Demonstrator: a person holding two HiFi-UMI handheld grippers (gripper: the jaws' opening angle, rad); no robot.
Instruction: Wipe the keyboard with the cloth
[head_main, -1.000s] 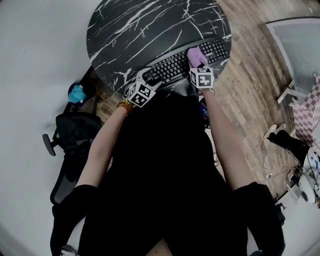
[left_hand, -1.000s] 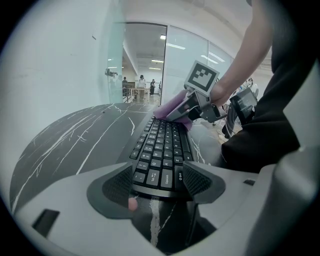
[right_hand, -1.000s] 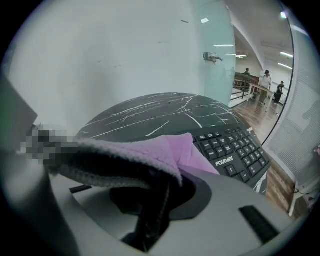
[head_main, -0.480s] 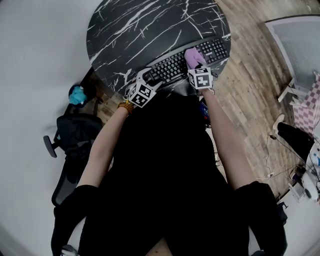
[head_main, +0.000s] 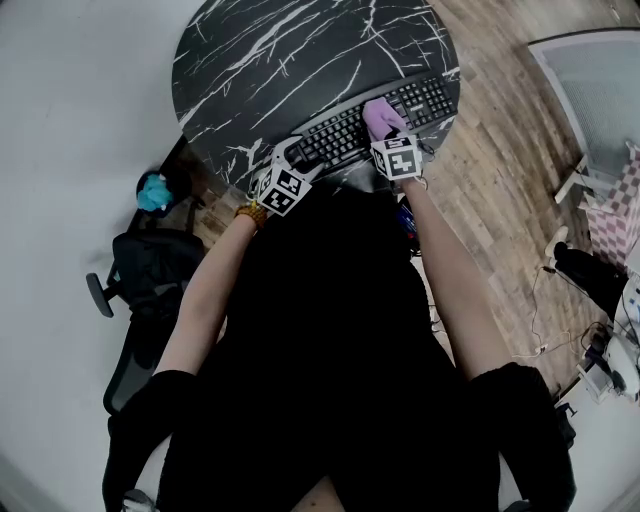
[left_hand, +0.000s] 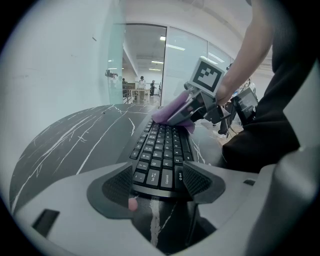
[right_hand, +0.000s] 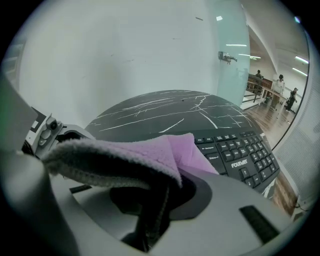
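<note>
The right gripper (head_main: 386, 130), clamped on the purple cloth (head_main: 379, 116), has slid left along the keyboard (head_main: 338, 132); the left gripper (head_main: 297, 153) pinches its left end.

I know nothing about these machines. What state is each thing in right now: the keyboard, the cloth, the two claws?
Black computer keyboard: lying flat near the edge of the round black marble-look table.
Fluffy purple cloth: bunched up, resting on the keys.
Left claw: closed on the keyboard's near end.
Right claw: closed on the cloth.
</note>
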